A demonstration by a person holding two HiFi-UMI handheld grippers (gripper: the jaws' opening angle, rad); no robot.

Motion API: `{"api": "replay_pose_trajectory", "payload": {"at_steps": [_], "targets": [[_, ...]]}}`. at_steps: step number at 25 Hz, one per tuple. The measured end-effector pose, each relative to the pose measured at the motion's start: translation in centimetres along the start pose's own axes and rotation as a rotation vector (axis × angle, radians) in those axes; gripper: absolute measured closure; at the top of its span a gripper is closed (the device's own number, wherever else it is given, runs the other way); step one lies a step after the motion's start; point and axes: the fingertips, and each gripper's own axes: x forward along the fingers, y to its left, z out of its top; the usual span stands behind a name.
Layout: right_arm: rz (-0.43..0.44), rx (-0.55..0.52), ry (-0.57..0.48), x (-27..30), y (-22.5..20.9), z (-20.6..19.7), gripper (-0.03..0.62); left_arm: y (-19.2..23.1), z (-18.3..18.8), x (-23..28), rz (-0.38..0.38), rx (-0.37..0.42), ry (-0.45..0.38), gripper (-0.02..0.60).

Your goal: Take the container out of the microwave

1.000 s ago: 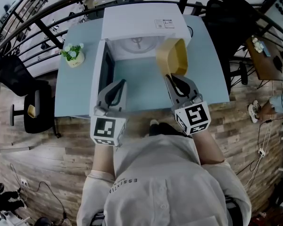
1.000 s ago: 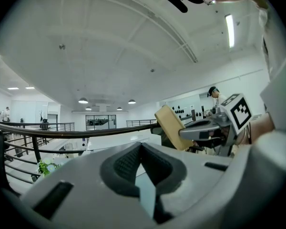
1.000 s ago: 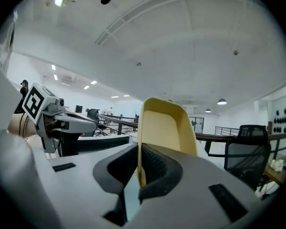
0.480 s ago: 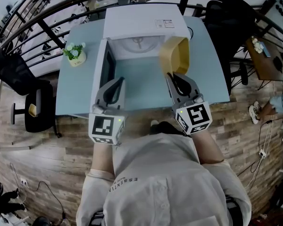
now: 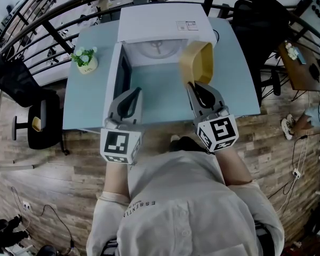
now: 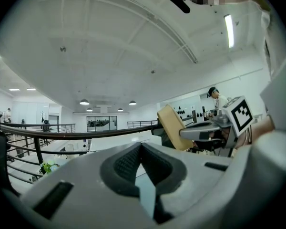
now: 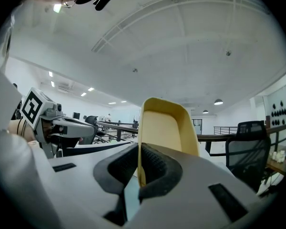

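Here, the blue tabletop (image 5: 240,84) carries the open white microwave (image 5: 160,23). The yellow container (image 5: 198,63) is outside, at the microwave's five o'clock and the right gripper's (image 5: 195,86) twelve o'clock, its rim clenched there. The left gripper (image 5: 133,93) is closed and empty.

My head camera rides high above the person's torso (image 5: 176,207) and looks steeply down, taking in the whole table (image 5: 240,89), the microwave (image 5: 160,25) at its far side, and both grippers close below. The left gripper (image 5: 134,93) carries a wide-angle camera set right behind its jaws. It faces level along them, so they fill the lower frame and the ceiling (image 6: 133,42) fills the upper. The right gripper (image 5: 194,87) carries its camera the same way. Each gripper view catches the other gripper to one side: the right gripper and container (image 6: 170,125) at the left view's right, the left gripper at the right view's left. All three share the black railing (image 6: 62,134).
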Motion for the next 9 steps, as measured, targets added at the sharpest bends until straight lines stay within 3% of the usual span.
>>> {"api": "replay_pose_trajectory", "payload": {"at_steps": [9], "targets": [[-0.007,0.003,0.003,0.45,0.01,-0.2,0.568,0.55,-0.36,-0.03,0.007,-0.011,0.001,0.589]]}}
